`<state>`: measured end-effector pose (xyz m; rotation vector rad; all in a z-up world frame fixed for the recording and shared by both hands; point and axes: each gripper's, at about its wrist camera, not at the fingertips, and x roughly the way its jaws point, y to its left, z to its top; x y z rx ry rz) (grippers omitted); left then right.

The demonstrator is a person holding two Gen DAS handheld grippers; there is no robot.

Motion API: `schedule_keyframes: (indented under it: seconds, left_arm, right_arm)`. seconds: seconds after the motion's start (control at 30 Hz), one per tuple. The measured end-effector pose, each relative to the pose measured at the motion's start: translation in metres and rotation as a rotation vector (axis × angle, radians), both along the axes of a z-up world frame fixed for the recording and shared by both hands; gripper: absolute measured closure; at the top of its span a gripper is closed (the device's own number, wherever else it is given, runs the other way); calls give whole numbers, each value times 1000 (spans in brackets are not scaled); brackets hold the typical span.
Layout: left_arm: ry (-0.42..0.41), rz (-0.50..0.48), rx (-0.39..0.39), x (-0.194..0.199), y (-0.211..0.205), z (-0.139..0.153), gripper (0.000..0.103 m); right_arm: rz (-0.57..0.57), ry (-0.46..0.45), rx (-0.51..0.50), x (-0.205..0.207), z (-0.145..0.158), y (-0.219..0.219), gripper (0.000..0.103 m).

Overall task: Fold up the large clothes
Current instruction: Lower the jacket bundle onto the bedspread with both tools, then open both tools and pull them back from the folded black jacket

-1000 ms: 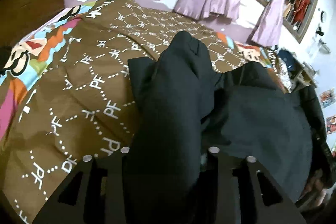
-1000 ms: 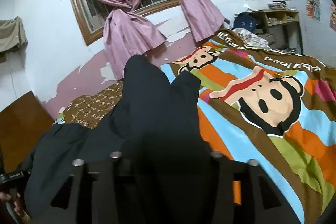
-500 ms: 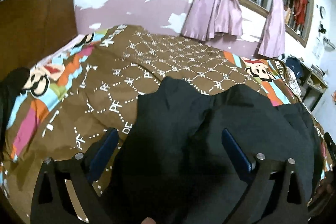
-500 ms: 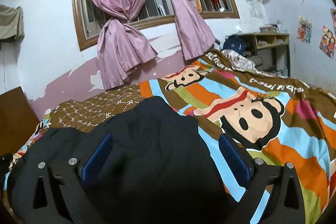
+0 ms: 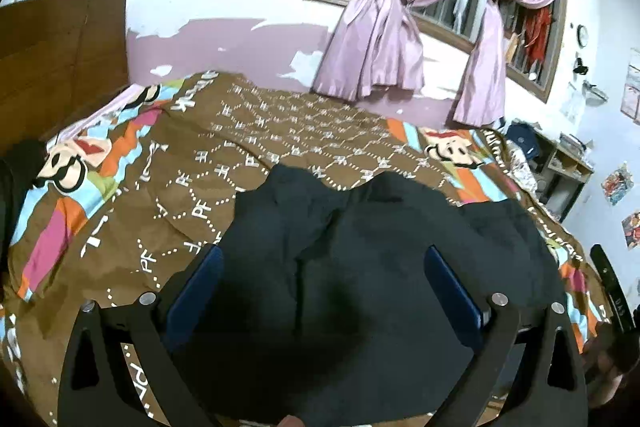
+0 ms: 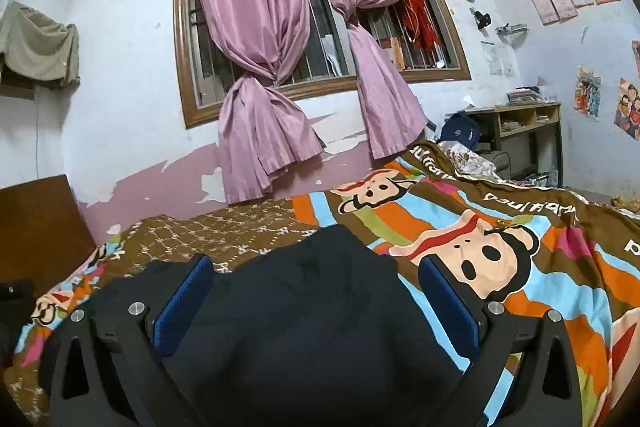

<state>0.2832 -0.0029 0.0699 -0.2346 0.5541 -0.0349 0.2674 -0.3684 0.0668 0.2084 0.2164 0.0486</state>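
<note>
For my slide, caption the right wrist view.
Open right gripper hovering over the dark garment lying on the cartoon-monkey bedspread, pink curtains behind.

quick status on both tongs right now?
Left tongs: open, holding nothing, above the dark garment.
Right tongs: open, holding nothing, garment lies between the fingers.

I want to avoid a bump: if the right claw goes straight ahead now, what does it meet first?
Probably the black garment lying between its open fingers; beyond that, the bedspread. Depth is unclear.
</note>
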Motion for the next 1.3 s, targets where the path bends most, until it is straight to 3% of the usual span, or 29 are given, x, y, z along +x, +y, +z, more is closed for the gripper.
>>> schedule_keyframes:
  seconds: [0.57,0.87,1.3]
  left_arm:
    - [-196,-127,42,-85,-18,71,2]
    - [-229,-146,40,-134,-8,79,2]
    - [-217,-170,64,-176,-5,79,2]
  right_arm:
    - [98,-76,-51,-97,61,42,0]
    - [143,-94,-103,-144,84,65,0]
    - [147,-117,-145,-187,89,86,0]
